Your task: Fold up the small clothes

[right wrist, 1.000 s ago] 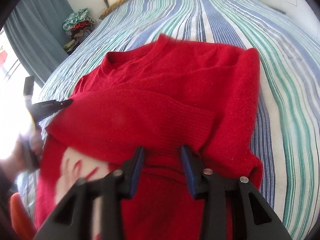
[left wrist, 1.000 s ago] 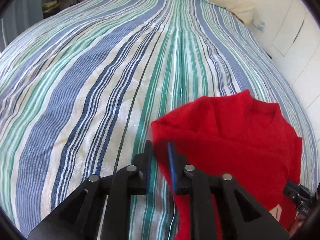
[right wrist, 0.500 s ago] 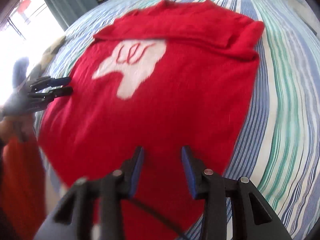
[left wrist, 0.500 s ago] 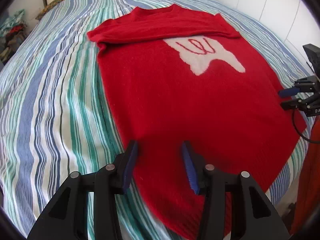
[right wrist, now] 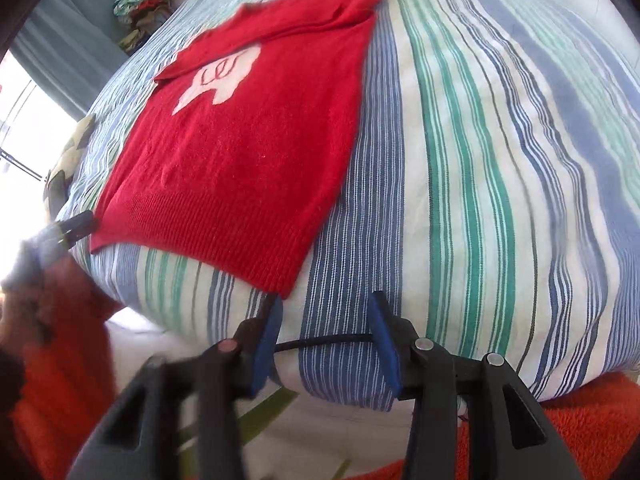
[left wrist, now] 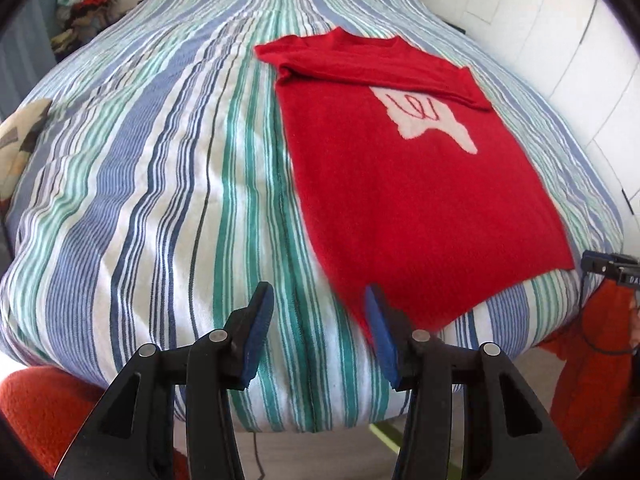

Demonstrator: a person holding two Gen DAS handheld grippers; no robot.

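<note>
1. Sweater [left wrist: 404,184] lay flat on the striped bed [left wrist: 160,184], ahead of both grippers, its hem nearest the fingers and its collar farthest away.
2. Left gripper [left wrist: 316,320]: fingers spread wide, holding nothing. The hem's near corner showed just ahead of its right finger; contact could not be judged because of blur there.
3. Right gripper [right wrist: 326,332]: fingers likewise spread and empty. The other hem corner sat just ahead of its left finger, apparently clear of it.
4. Progress, judged: the sleeves appeared already folded in across the chest, forming a band at the far end above the white motif [right wrist: 218,76]. The body was not yet folded; taking the hem up toward the collar looks like the main step left.
5. Hard to make out: how the sleeves overlapped, and whether the far band held one layer or two. The motif's upper edge was covered by that band.
6. A black cable [right wrist: 326,340] crossed between the right gripper's fingers; its ends were hidden.
7. Each view caught only the tip of the opposite gripper at the frame edge, blurred.
</note>
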